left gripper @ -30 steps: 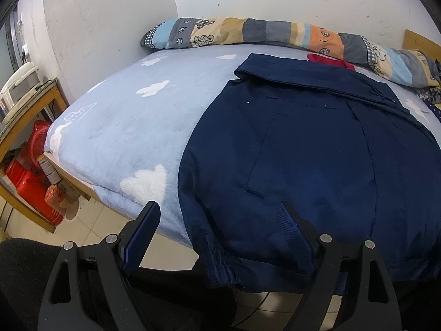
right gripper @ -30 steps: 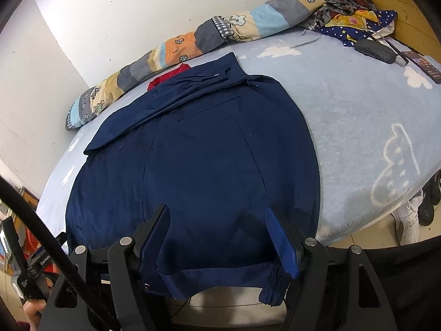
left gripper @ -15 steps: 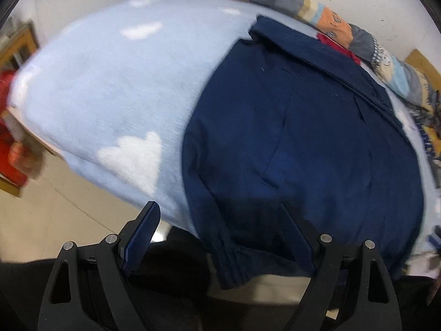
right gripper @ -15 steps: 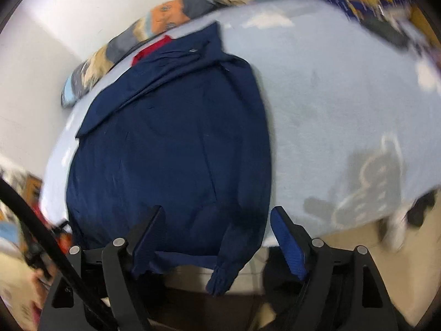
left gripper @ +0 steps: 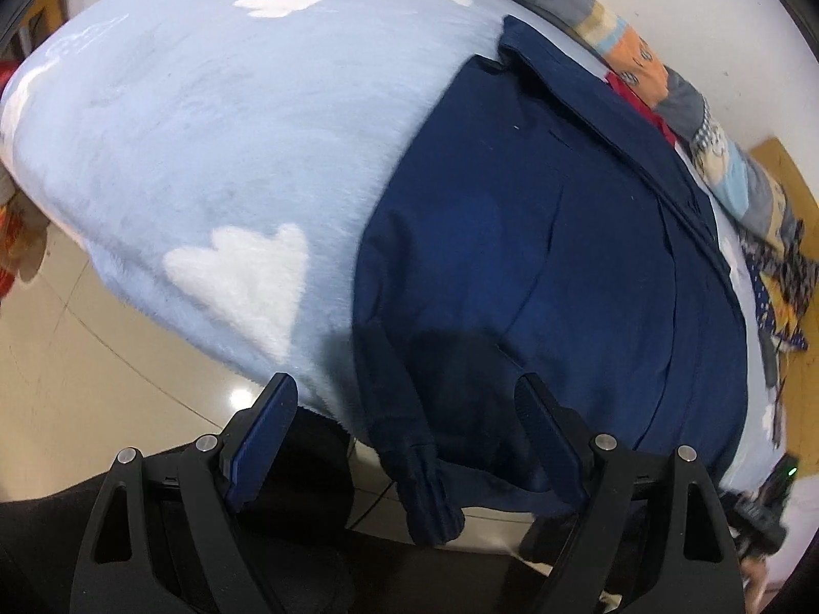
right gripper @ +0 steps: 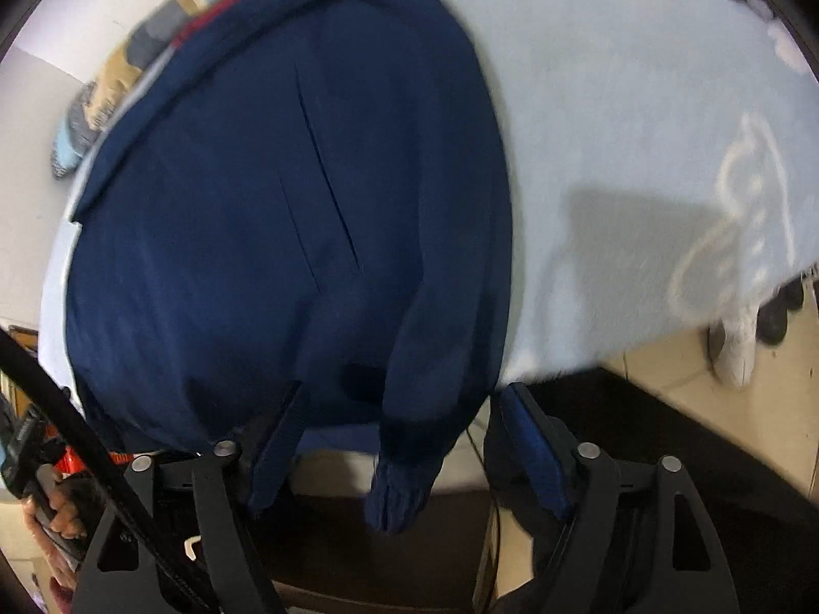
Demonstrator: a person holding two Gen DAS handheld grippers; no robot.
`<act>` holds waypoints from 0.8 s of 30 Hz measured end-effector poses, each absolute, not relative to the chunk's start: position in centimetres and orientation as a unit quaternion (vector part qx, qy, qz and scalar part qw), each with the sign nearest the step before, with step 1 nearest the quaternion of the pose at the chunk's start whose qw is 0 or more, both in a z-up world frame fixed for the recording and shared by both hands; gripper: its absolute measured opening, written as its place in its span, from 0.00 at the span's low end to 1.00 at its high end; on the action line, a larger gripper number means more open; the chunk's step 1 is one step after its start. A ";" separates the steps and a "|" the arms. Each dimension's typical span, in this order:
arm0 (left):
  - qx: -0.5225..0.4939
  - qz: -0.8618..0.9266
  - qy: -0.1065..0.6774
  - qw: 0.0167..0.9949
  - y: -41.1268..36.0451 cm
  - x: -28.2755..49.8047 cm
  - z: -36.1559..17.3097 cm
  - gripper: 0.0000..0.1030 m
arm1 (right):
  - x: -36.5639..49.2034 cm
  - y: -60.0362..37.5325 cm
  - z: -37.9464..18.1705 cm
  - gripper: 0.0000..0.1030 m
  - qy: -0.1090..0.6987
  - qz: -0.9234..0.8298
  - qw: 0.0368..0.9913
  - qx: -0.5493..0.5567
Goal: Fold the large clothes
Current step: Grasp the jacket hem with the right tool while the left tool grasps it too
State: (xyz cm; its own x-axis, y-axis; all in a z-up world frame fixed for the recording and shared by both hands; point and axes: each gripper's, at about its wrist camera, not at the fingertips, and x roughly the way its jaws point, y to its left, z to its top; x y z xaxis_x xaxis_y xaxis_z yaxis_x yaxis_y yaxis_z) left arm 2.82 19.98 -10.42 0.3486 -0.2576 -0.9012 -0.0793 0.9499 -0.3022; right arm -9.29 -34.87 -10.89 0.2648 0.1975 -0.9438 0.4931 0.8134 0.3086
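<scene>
Spread flat on the bed (left gripper: 194,117), over a light blue blanket (right gripper: 614,102) with white clouds: a dark blue jacket (left gripper: 537,256), collar toward the far wall, hem and both cuffs hanging over the near edge above the tiled floor (left gripper: 77,384). Beside the collar, a long patchwork pillow (left gripper: 640,59) and a scrap of red cloth (left gripper: 634,97). Left tongs (left gripper: 404,399) tilted steeply down at the jacket's left corner, spread wide, nothing pinched; left cuff (left gripper: 430,501) dangling between the fingers without touching either pad. Right tongs (right gripper: 404,409) likewise aimed down at the opposite corner, having just narrowed a little yet open, gripping nothing; right cuff (right gripper: 399,491) hanging loose between the fingers, the left finger lying against the hem fabric, contact hard to judge through the blur. In the right view's lower left corner, a hand (right gripper: 56,511) wrapped round the other handle. White shoes (right gripper: 737,343) on the floor by the bed's right side, and patterned cloth (left gripper: 778,281) heaped at the far right of the mattress.
</scene>
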 end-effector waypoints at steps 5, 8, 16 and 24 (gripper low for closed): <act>-0.140 -0.056 0.570 0.808 19.7 2.7 -10.5 0.83 | -9.7 -34.1 -11.3 0.19 0.597 -0.110 0.740 0.288; -0.128 -0.056 0.576 0.805 19.3 2.6 -10.8 0.83 | -10.6 -34.4 -9.9 0.15 0.570 -0.104 0.752 0.315; -0.137 -0.054 0.610 0.779 19.0 2.8 -12.9 0.62 | -11.6 -33.3 -6.3 0.14 0.507 -0.062 0.796 0.325; -0.097 -0.046 0.620 0.777 17.2 2.5 -13.6 0.19 | -12.4 -34.0 -5.8 0.14 0.490 -0.045 0.801 0.342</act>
